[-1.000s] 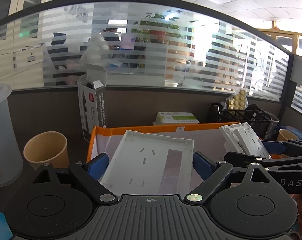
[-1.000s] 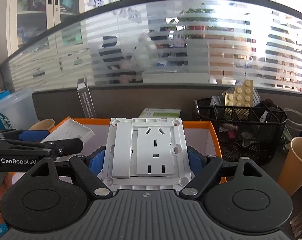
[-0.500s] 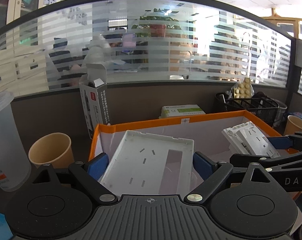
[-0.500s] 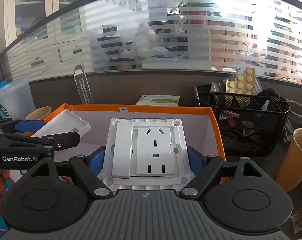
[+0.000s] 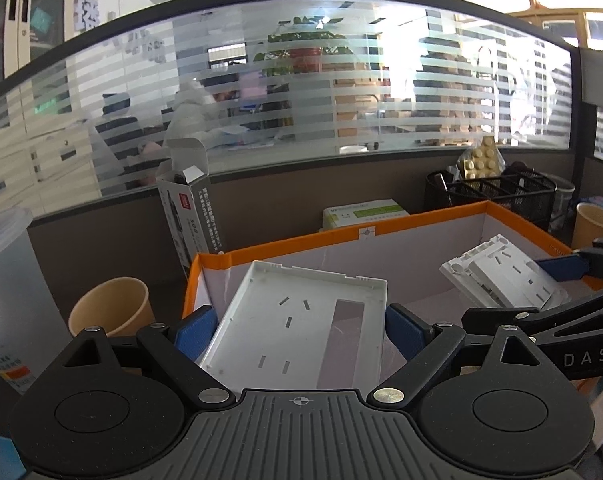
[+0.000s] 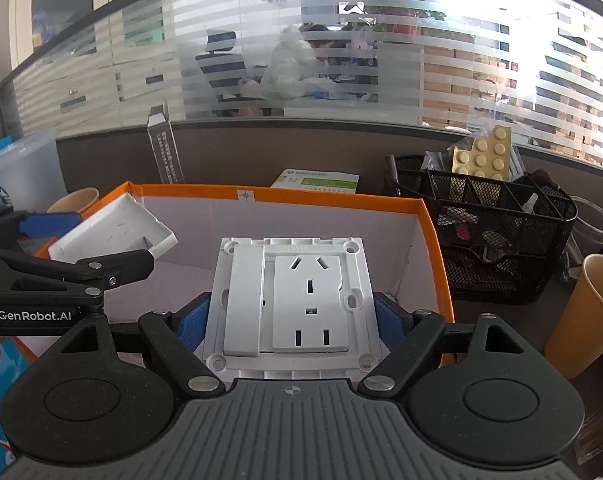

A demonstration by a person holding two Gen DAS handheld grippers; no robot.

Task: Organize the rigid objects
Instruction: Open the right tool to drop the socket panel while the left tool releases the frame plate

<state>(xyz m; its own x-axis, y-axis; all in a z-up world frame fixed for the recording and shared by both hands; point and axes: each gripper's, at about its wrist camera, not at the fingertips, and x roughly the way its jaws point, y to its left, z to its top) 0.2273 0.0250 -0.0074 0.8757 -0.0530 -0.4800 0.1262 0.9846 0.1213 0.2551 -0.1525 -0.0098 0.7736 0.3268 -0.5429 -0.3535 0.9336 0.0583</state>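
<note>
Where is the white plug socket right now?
The white plug socket sits front and centre in the right wrist view, clamped by the right hand-held gripper over the orange-rimmed box, left of the black mesh organizer.

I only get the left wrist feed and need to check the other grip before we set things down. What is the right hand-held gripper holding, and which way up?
Observer: The right hand-held gripper is shut on a white wall socket, front face toward its camera, with the rocker switch left of the plug holes.
Operator: Are both sides gripped?
Observer: Yes, a blue pad presses on each side edge, and the socket sits square between them.
Operator: Where is my cover plate relative to the box?
Observer: From the right camera, the cover plate in the left hand-held gripper hangs over the left corner of the orange-edged box.
</note>
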